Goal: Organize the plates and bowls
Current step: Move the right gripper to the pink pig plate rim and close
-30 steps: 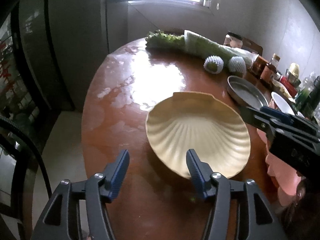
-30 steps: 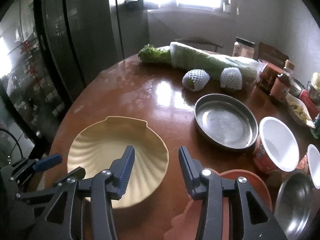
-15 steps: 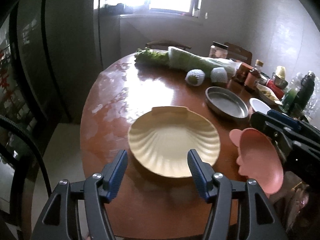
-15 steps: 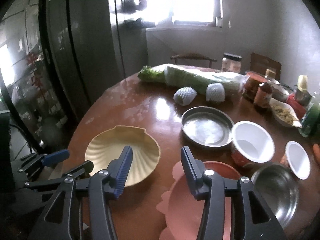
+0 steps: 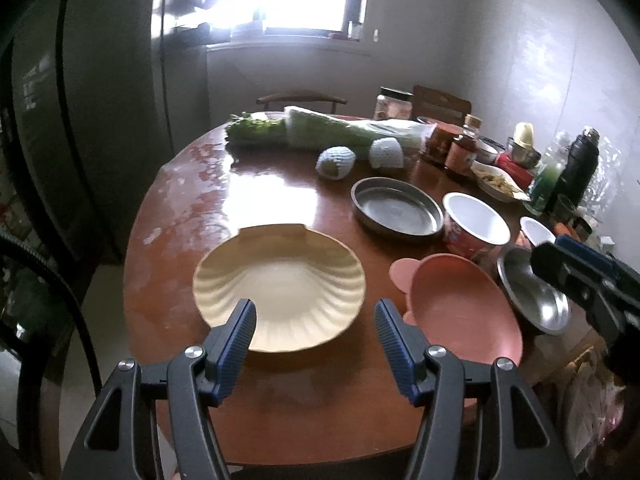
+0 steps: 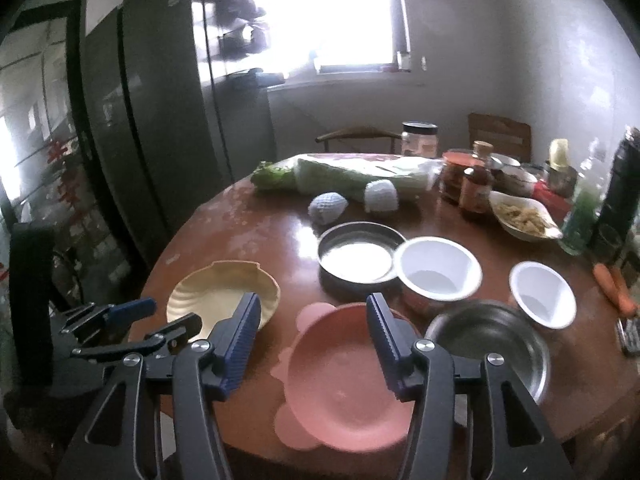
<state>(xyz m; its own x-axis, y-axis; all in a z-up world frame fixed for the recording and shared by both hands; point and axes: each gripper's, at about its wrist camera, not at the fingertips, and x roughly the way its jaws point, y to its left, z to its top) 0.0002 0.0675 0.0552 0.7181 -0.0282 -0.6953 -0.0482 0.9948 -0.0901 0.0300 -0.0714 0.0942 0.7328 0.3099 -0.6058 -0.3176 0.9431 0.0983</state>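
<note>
Both plates lie on the table (image 5: 280,184), shell plate (image 5: 280,288) beside pink plate (image 6: 344,376), left hand-held gripper (image 5: 316,334) apart and empty, right hand-held gripper (image 6: 314,338) opening empty, so stacking probably comes next.

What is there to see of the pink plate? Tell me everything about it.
The pink plate is a shallow, salmon-pink dish, matte like plastic, with small rounded ear-like tabs on its rim. It is empty and lies flat, right way up, near the table's front edge, between the shell-shaped cream plate and the steel bowl. In the left wrist view it appears apart from both. The right gripper hovers above it, jaws opening, nothing between them.
</note>
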